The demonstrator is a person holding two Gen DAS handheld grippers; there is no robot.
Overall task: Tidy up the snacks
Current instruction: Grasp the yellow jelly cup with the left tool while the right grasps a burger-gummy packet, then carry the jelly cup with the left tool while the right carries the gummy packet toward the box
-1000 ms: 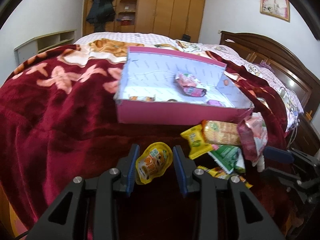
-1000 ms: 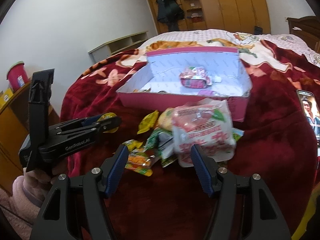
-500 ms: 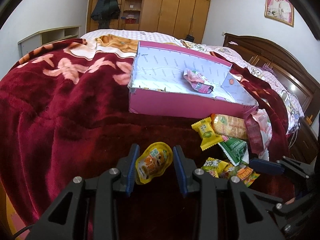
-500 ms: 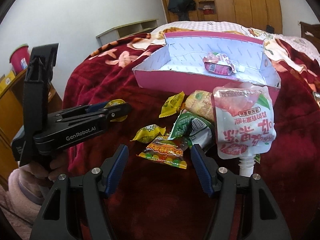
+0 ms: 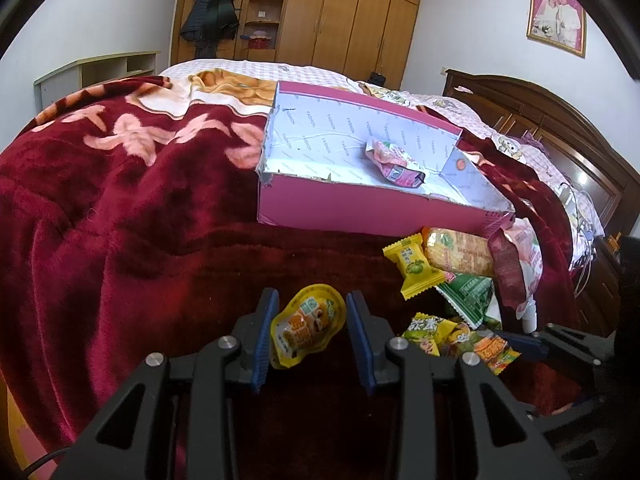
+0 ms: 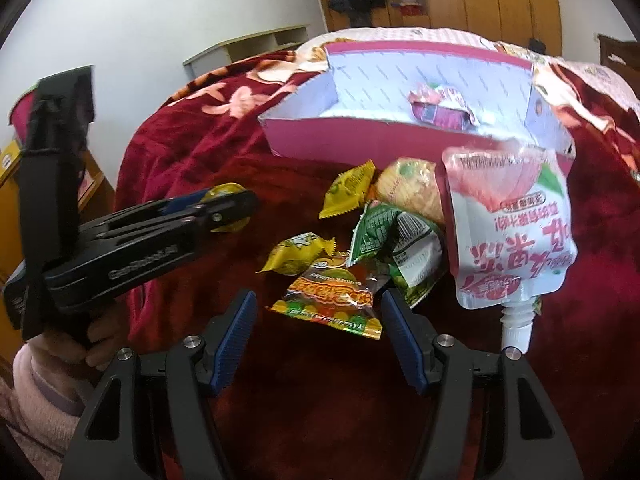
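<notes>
Our left gripper [image 5: 308, 332] is squeezing a small yellow snack pouch [image 5: 306, 330] above the red blanket [image 5: 120, 220]. Our right gripper [image 6: 318, 330] is spread wide around the gummy packet [image 6: 330, 300], near the snack pile by the pink box [image 5: 360, 208].

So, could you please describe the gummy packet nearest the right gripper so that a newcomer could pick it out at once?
Start at the pink box on the red blanket; a pile of snacks lies in front of its near wall. The gummy packet is the pile's nearest piece, lying between the open fingers of the right gripper. Unlike the plain yellow candies beside it, it is clear-edged with orange print and coloured gummies.
</notes>
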